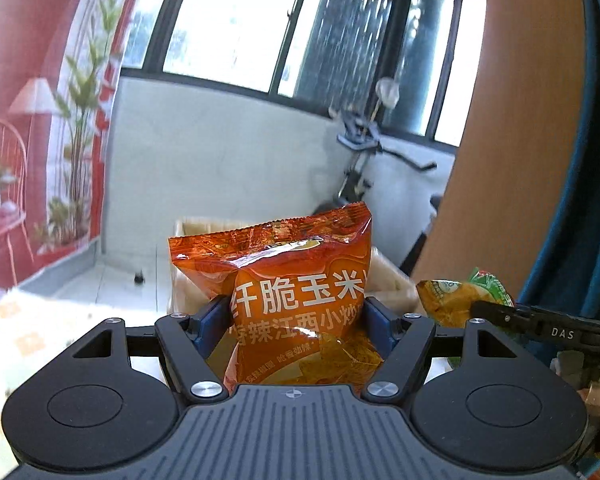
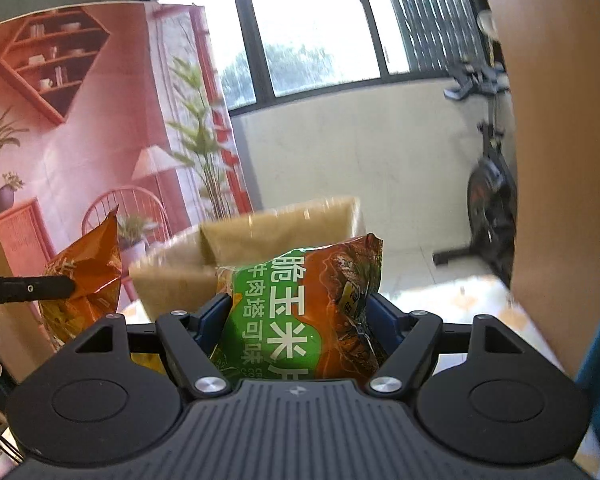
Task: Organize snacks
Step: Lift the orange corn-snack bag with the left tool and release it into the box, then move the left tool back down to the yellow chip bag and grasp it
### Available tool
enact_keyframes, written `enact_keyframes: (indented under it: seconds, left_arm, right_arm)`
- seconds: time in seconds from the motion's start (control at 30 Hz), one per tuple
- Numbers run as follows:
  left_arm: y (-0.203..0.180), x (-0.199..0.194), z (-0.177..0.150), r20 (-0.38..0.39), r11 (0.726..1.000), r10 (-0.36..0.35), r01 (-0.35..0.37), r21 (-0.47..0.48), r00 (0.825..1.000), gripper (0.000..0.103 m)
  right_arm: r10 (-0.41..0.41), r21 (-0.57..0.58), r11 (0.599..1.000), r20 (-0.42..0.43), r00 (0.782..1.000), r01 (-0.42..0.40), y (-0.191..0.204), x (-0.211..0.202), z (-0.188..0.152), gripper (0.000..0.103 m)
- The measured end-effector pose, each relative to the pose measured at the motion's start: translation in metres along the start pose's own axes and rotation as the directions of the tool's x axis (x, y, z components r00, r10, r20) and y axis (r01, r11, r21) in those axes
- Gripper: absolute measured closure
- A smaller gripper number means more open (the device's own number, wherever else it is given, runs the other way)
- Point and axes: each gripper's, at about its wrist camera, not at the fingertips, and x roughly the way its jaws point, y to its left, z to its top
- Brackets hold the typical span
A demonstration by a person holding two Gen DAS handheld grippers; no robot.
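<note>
- Snacks: orange bag (image 1: 300, 300) pinched in left claw (image 1: 296, 320), green bag (image 2: 300, 312) pinched in right claw (image 2: 304, 320), blue pads pressing both sides of each.
- Both bags in the air, side by side, upright, above desk (image 1: 16, 340).
- Open cardboard box (image 2: 260, 240) just beyond the bags, likely the drop spot.
- Progress: picked, not yet placed; the box's contents are hidden, so snacks already sorted can't be told.
- Pose: both claws point slightly below level toward the box; each one's finger shows in the other's view.
- Left to do: carry over box, release.
</note>
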Motion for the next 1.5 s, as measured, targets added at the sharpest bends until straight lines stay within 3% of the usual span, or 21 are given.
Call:
enact_keyframes:
  seconds: [0.23, 0.47, 0.77, 1.13, 1.5]
  left_arm:
    - [0.003, 0.045, 0.031, 0.041, 0.999, 0.011, -0.009, -0.038, 0.999, 0.029]
    - [0.008, 0.09, 0.055, 0.03, 0.998, 0.057, -0.057, -0.012, 0.998, 0.029]
    - [0.021, 0.138, 0.058, -0.079, 0.996, 0.083, -0.08, 0.038, 0.993, 0.029]
    - [0.038, 0.171, 0.054, -0.201, 0.996, 0.09, -0.089, 0.018, 0.975, 0.025]
    - [0.042, 0.16, 0.059, -0.19, 0.996, 0.088, -0.087, 0.016, 0.978, 0.023]
  right_arm:
    - [0.023, -0.078, 0.997, 0.115, 0.993, -0.014, 0.021, 0.039, 0.041, 0.028]
    - [0.041, -0.111, 0.994, 0.155, 0.987, -0.024, 0.028, 0.109, 0.059, 0.028]
    - [0.058, -0.116, 0.992, 0.042, 0.997, -0.053, 0.024, 0.179, 0.057, 0.028]
    - [0.022, -0.058, 0.998, -0.085, 0.996, -0.027, 0.008, 0.211, 0.051, 0.023]
    - [-0.017, -0.048, 0.999, -0.116, 0.993, 0.012, 0.013, 0.203, 0.053, 0.021]
